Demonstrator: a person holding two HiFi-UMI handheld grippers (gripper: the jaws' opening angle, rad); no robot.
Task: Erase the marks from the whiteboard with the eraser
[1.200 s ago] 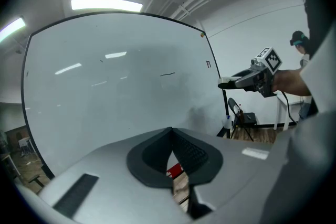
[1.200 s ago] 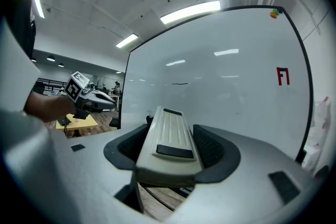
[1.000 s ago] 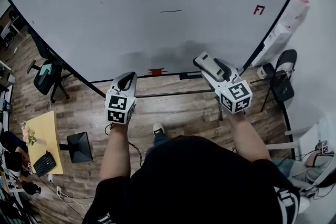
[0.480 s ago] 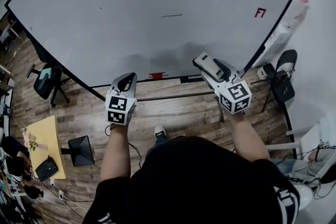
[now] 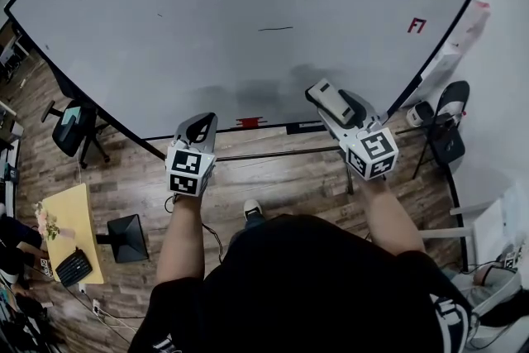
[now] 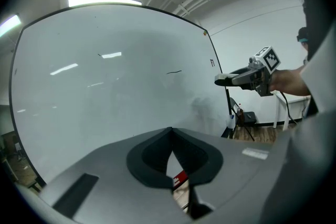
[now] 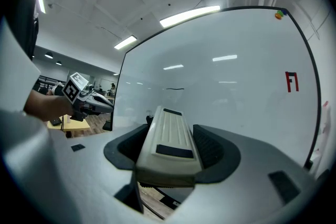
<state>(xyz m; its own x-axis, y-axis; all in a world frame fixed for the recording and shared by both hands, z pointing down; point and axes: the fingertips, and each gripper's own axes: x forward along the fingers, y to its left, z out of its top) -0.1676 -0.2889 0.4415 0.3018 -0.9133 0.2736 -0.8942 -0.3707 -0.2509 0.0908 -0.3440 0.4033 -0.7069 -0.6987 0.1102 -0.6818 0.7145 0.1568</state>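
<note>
1. The whiteboard point(image 5: 165, 21) fills the space ahead of both tools. Its black frame runs just in front of the tool tips along the lower edge and slants up past the outer side of the right tool point(image 5: 322, 93).
2. Bare board stretches widely forward and to the left of the left tool point(image 5: 201, 121). The two tools are well apart, with wood floor point(image 5: 273, 174) beneath them.
3. A black folding chair point(image 5: 446, 124) stands to the right of the right tool, beyond the board's edge. An office chair point(image 5: 74, 121) stands to the left of the left tool.
4. The right tool pinches the eraser point(image 7: 169, 144) between its two dark pads. The eraser's long axis lies along the jaws, its far end aimed at the board and jutting past the jaw tips.
5. The eraser is a long cream plastic block with a ribbed back and two dark rectangular insets. Its back faces the right gripper camera.
6. The left tool's jaws are pressed together at the tips and carry nothing.
7. A short black stroke point(image 5: 275, 29) lies on the board, ahead of the right tool and slightly to its left, well apart from the eraser.
8. A red mark point(image 5: 417, 26) sits ahead and to the right of the right tool, near the frame.
9. The board is glossy white and reflects the ceiling lights. A grey smudge point(image 5: 273, 87) lies ahead of the tools, between them.
10. A small red thing point(image 5: 248, 123) sits at the lower frame, between the tools.
</note>
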